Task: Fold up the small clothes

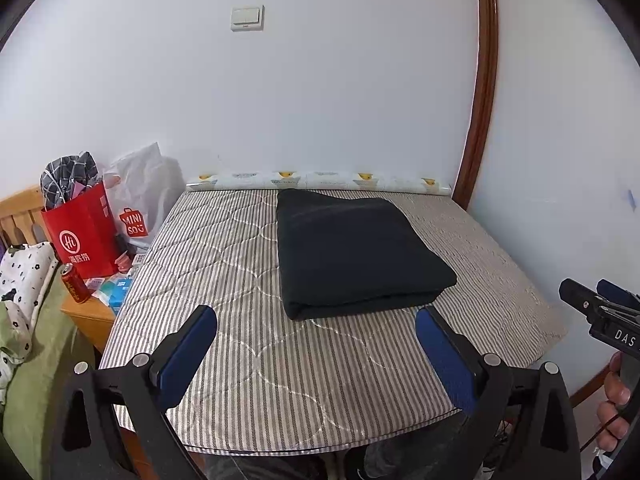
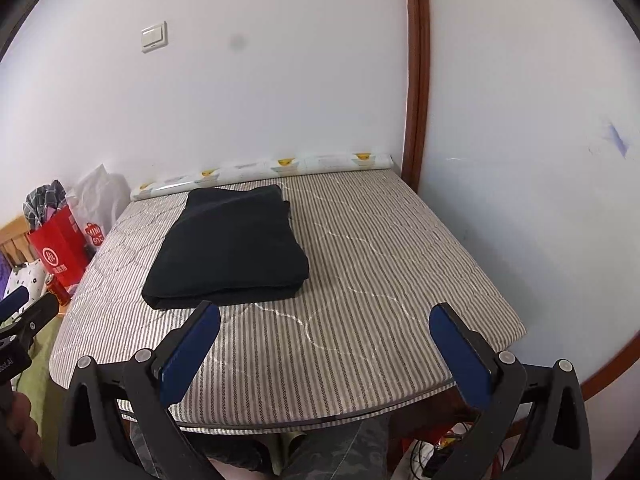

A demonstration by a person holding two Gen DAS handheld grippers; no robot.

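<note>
A black garment point(image 1: 356, 252) lies folded into a thick rectangle on the striped quilted table cover point(image 1: 224, 264), toward the back middle. It also shows in the right wrist view point(image 2: 232, 248), left of centre. My left gripper point(image 1: 316, 320) is open and empty, held above the table's front part, just short of the garment's near edge. My right gripper point(image 2: 324, 316) is open and empty over the front of the table cover point(image 2: 380, 264), to the right of the garment. The right gripper's tip shows at the right edge of the left wrist view point(image 1: 600, 304).
A red paper bag point(image 1: 82, 236), a white Miniso bag point(image 1: 140, 204) and a red can point(image 1: 74, 283) stand on a wooden stand at the left. A patterned roll point(image 1: 320, 180) lies along the back wall. White walls and a brown wooden frame point(image 1: 484, 80) bound the right.
</note>
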